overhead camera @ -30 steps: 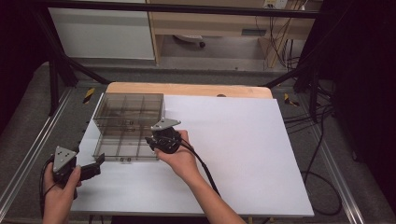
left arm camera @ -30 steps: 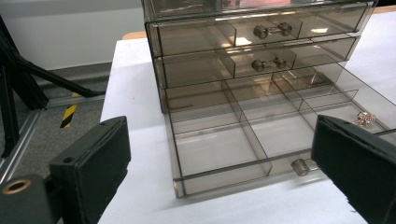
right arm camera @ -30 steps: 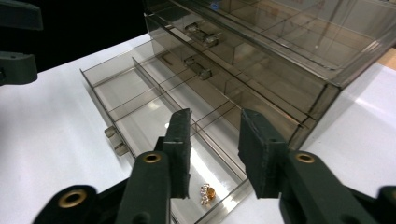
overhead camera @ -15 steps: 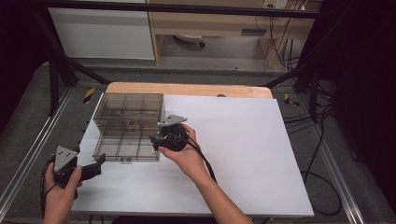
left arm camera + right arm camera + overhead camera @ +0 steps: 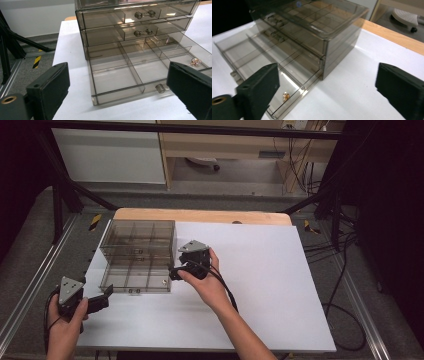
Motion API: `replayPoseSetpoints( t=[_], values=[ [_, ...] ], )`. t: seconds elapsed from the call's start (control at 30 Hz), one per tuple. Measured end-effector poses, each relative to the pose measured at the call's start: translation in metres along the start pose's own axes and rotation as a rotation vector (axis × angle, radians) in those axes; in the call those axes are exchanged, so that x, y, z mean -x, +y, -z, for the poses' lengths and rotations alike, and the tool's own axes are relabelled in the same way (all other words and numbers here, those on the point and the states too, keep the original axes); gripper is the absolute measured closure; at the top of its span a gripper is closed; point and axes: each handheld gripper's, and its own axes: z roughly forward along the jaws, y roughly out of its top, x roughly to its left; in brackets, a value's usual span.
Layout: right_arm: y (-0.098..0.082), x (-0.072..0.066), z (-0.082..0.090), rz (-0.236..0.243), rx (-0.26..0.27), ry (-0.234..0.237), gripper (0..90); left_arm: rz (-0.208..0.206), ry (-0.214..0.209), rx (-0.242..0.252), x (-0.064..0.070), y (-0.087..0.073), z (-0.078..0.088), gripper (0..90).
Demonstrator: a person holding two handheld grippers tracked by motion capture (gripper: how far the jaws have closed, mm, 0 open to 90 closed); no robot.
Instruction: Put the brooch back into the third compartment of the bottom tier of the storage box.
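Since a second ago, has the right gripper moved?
Yes. In the high view the right gripper has shifted right and slightly toward the table's far edge, judged against the drawer box. Its jaws have just been opening, nothing between them.

A smoky clear drawer organizer [image 5: 137, 252] is standing on the white bench [image 5: 260, 285], its bottom drawer [image 5: 130, 75] sitting pulled open. A small gold earring [image 5: 285, 96] is lying in that drawer's corner compartment.

White sheet [image 5: 260, 285] over wooden table [image 5: 200, 215]; cables [image 5: 345, 270] on floor.
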Motion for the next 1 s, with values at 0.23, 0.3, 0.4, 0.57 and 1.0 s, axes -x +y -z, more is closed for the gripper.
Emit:
replayPoseSetpoints(
  t=[0.23, 0.3, 0.4, 0.57, 1.0],
  values=[
    [-0.002, 0.019, 0.013, -0.019, 0.002, 0.011, 6.0, -0.004, 0.002, 0.0, 0.0, 0.0, 0.001, 4.9],
    [-0.002, 0.025, 0.015, -0.033, 0.007, 0.007, 6.0, 0.003, 0.004, 0.0, -0.001, -0.001, 0.001, 4.9],
    [-0.003, 0.031, 0.017, -0.041, 0.009, 0.006, 5.8, 0.007, 0.004, 0.004, -0.002, -0.001, 0.002, 4.9],
    [-0.006, 0.04, 0.025, -0.031, 0.004, -0.001, 5.3, 0.004, 0.004, 0.004, -0.002, 0.0, 0.0, 4.9],
    [-0.012, 0.067, 0.057, -0.069, 0.044, -0.019, 5.0, -0.002, 0.004, 0.004, 0.0, 0.0, 0.001, 4.9]
  ],
)
